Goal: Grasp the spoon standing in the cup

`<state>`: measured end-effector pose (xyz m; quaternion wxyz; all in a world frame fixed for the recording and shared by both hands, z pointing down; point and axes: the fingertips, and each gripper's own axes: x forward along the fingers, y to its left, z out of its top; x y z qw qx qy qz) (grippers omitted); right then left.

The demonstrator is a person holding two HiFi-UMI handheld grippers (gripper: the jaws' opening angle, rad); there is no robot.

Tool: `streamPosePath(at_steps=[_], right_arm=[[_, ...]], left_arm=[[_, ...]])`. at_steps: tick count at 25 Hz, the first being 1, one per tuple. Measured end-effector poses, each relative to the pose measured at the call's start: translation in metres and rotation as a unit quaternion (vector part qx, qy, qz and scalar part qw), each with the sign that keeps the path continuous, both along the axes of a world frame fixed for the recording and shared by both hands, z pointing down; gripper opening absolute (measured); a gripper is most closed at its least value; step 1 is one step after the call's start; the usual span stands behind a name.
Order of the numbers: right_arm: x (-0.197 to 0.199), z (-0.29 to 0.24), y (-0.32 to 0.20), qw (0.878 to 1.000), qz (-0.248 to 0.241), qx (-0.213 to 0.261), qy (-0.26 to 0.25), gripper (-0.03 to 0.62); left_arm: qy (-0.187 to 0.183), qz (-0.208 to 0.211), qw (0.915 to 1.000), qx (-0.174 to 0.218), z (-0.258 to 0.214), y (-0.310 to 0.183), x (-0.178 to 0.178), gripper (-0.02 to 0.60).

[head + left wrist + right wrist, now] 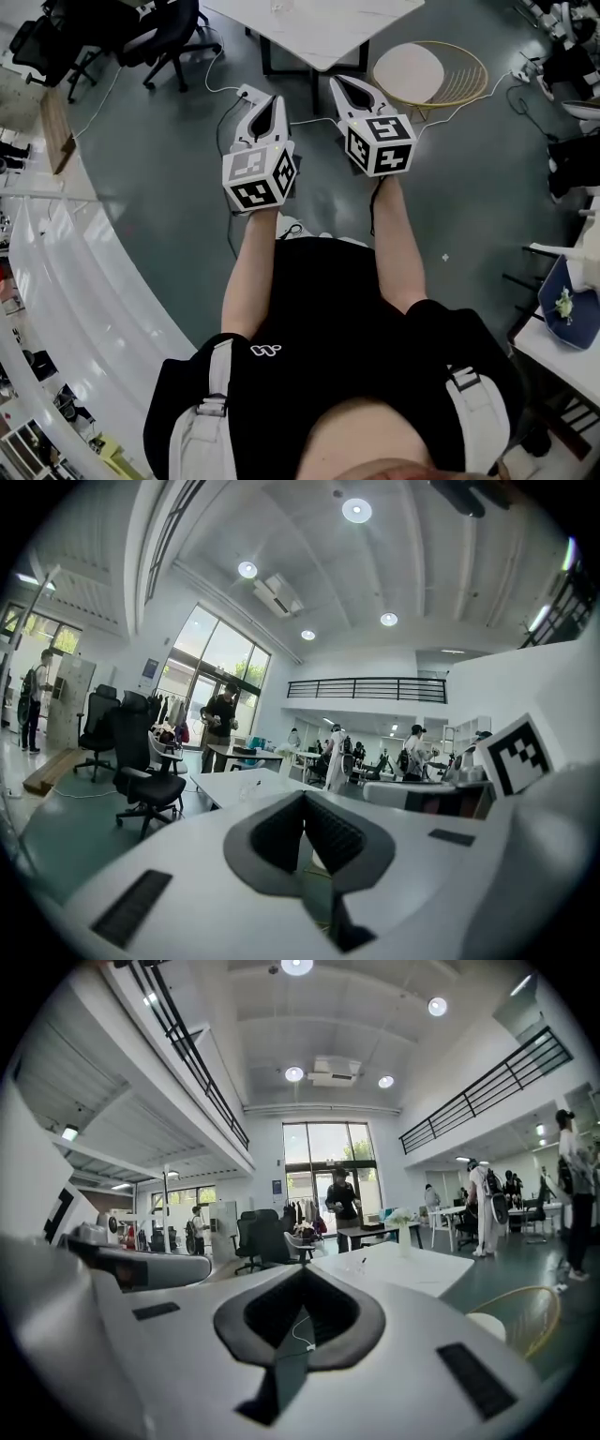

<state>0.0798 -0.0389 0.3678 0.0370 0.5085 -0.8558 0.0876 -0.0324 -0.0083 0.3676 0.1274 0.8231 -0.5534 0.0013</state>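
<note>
I hold both grippers side by side at chest height over the grey-green floor, pointing toward a white table [319,28]. The left gripper [275,101] is shut, its dark pads meeting at the tips [305,797] with nothing between them. The right gripper [339,84] is also shut and empty [302,1271]. A small clear thing [277,7] stands on the table at the top edge of the head view; it is too small to tell whether it is the cup. I cannot make out a spoon in any view.
A round seat in a yellow wire frame [431,73] stands right of the table. Black office chairs [173,33] are at the far left. A power strip with cables [246,94] lies on the floor below the left gripper. A curved white counter [84,281] runs along my left.
</note>
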Motion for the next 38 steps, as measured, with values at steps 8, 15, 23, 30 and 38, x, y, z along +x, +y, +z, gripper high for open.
streamPosePath(at_steps=[8,15,23,30,38], right_arm=[[-0.005,0.004,-0.032,1.0,0.028,-0.009,-0.006,0.006],[-0.072,0.008,-0.076,0.999,0.027,-0.023,-0.035,0.006],[-0.109,0.038,-0.107,0.996,0.056,-0.056,-0.029,0.006],[-0.152,0.031,-0.127,0.997,0.044,-0.062,-0.007,0.006],[-0.133,0.023,-0.139,0.995,0.08,-0.054,0.007,0.006]], left_arm=[[0.003,0.013,0.9998,-0.012,0.007,-0.03,-0.015,0.015],[-0.003,0.022,0.9993,-0.032,0.005,-0.07,-0.063,0.015],[0.008,0.018,0.9984,-0.053,0.029,-0.101,-0.123,0.015],[0.067,0.008,0.9962,-0.055,0.031,-0.134,-0.17,0.015],[0.101,0.019,0.9935,-0.047,0.032,-0.159,-0.174,0.015]])
